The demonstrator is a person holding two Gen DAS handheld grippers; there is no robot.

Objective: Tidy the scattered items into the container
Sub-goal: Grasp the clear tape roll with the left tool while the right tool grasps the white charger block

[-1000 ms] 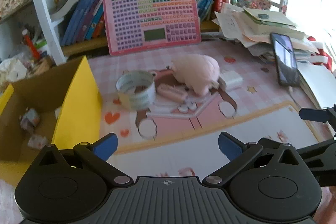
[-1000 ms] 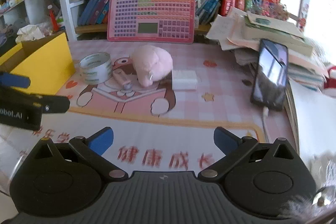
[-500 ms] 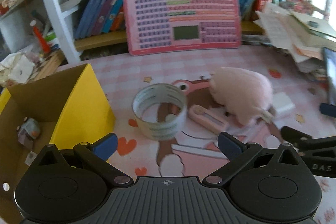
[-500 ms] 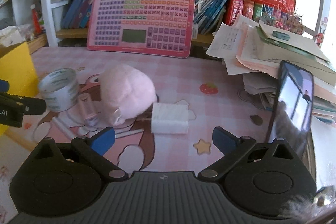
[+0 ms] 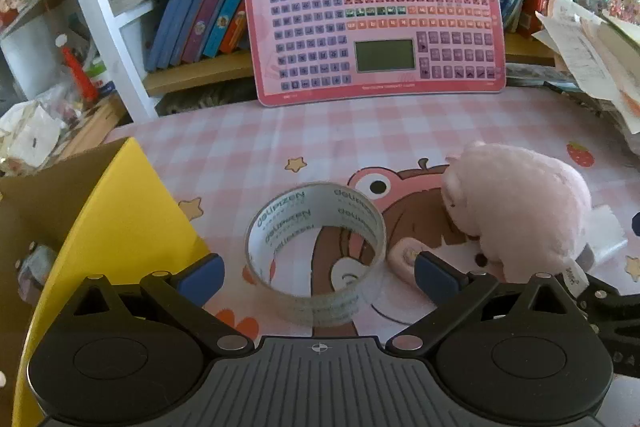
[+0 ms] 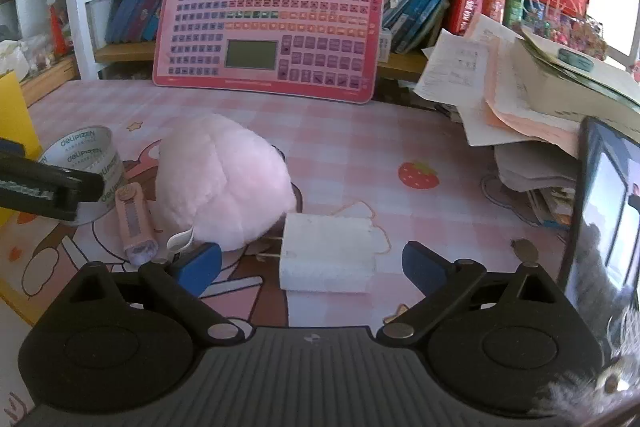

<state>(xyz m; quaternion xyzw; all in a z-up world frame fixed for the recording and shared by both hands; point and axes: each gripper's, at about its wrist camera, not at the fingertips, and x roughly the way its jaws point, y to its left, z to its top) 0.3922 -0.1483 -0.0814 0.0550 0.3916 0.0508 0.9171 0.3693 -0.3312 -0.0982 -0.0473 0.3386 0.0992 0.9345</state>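
Observation:
A clear tape roll (image 5: 320, 307) stands on the pink desk mat between the spread fingers of my left gripper (image 5: 320, 277), which is open; its pads stay off the roll. To the left is the cardboard box with a yellow flap (image 5: 120, 227), small items inside. A pink plush (image 6: 220, 183) lies mid-mat, with a small pink stick-shaped item (image 6: 134, 219) beside it. A white charger block (image 6: 328, 251) lies between the fingers of my right gripper (image 6: 312, 263), open and not touching it.
A pink toy keyboard panel (image 5: 372, 15) leans against the bookshelf at the back. Loose papers and books (image 6: 520, 95) pile up on the right. A phone (image 6: 604, 203) stands propped at the right edge, a coin (image 6: 524, 251) beside it.
Both grippers have come forward and lower over the mat. The tape roll now sits between the left fingers, the white charger between the right fingers. Nothing has been taken hold of.

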